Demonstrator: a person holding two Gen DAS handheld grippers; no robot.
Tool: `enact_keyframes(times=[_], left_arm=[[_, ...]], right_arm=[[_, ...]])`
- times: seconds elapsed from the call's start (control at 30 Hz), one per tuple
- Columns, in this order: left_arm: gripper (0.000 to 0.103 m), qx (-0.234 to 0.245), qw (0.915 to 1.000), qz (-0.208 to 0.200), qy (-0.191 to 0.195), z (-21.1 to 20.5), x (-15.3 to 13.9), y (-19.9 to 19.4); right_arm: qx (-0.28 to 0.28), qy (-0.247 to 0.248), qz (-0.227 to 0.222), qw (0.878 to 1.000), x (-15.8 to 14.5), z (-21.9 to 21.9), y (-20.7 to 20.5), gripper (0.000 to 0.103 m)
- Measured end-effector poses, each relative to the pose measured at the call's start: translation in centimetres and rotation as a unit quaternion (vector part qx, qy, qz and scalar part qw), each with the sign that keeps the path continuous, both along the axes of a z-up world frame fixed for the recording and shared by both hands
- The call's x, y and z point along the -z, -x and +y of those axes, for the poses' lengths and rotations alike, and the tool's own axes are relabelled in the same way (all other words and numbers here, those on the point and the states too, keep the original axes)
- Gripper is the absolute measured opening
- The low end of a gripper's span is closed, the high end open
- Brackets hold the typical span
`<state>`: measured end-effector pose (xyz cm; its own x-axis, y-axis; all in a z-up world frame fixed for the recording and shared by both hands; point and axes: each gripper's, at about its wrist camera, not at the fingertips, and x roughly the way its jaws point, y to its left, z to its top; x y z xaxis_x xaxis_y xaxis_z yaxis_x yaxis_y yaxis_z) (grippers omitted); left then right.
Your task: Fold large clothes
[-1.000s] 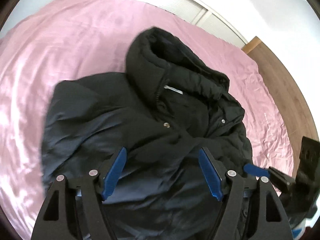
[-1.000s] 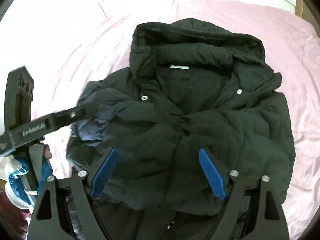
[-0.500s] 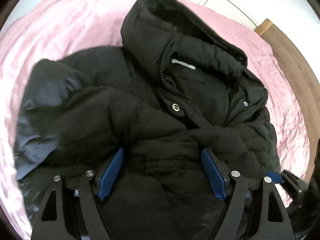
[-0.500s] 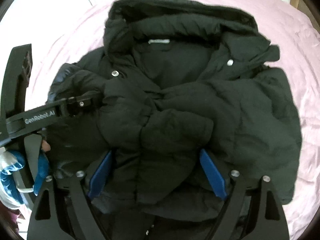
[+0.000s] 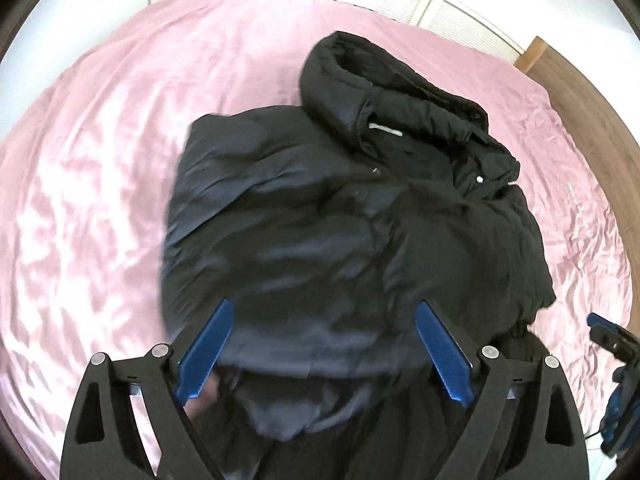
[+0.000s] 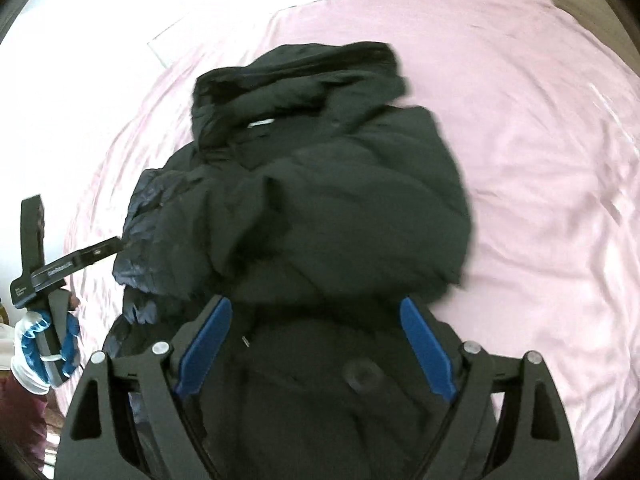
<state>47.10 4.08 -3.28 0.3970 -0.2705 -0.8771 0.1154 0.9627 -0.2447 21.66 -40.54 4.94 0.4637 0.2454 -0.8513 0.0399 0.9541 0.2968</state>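
Left jaws: the left gripper (image 5: pixel 320 344) is seen with its blue pads spread wide; nothing is clamped, though jacket fabric lies between and under them.
Right jaws: the right gripper (image 6: pixel 316 344) is likewise spread apart, with dark cloth lying across the gap and no grip taken.
Jacket: a black puffer jacket (image 5: pixel 360 216) is bunched on the bed (image 5: pixel 100 168), its lower part doubled up over the chest; the hood (image 5: pixel 344 68) points toward the bed's far edge. The near part is blurred, so the exact lie of the hem cannot be told.
Position on bed: the jacket is set around the middle of the pink sheet, nearer the right edge in the left view, where a wooden floor (image 5: pixel 580 92) shows beyond.
Step judged: the bottom-up fold appears to be just laid, with the jaws apart over it.
Risk 1: the padded fill is likely to spring back, and the folded layer could slide off the slick shell if it is not pressed down.
Risk 2: the left side looks looser, with shiny lining exposed; an uneven bundle could result if that edge is not tucked.
Risk 3: the satin sheet could be dragged along with the jacket, shifting the whole pile toward the bed's edge.
Containers: none are seen in either view.
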Motion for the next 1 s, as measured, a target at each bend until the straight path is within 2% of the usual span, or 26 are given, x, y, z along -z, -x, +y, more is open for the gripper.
enact_keyframes(times=[0.17,0.4,0.53,0.7,0.8,1.0], left_arm=[[0.093,-0.027,0.9994,0.02,-0.009,3.1,-0.3,4.0],[0.093,-0.039,0.9964,0.075,-0.005,6.5,1.5,9.1],[0.093,-0.066,0.9938,0.09,-0.004,8.6,2.0,11.6],[0.093,-0.093,0.9876,0.126,0.007,11.3,4.1,14.9],[0.093,-0.106,0.9813,0.16,0.02,12.6,6.0,17.0],[0.093,-0.129,0.9668,0.207,0.076,14.6,9.2,20.7]], right_arm=[[0.02,0.006,0.025,0.999,-0.4,-5.0,5.2,0.087],[0.053,0.012,0.076,0.996,0.8,-10.9,11.9,0.088],[0.072,-0.015,0.102,0.992,2.4,-13.6,14.7,0.09],[0.091,-0.084,0.156,0.98,7.1,-15.6,17.5,0.091],[0.098,-0.104,0.188,0.972,10.2,-15.9,18.8,0.091],[0.101,-0.182,0.227,0.951,15.1,-16.3,20.5,0.091]])
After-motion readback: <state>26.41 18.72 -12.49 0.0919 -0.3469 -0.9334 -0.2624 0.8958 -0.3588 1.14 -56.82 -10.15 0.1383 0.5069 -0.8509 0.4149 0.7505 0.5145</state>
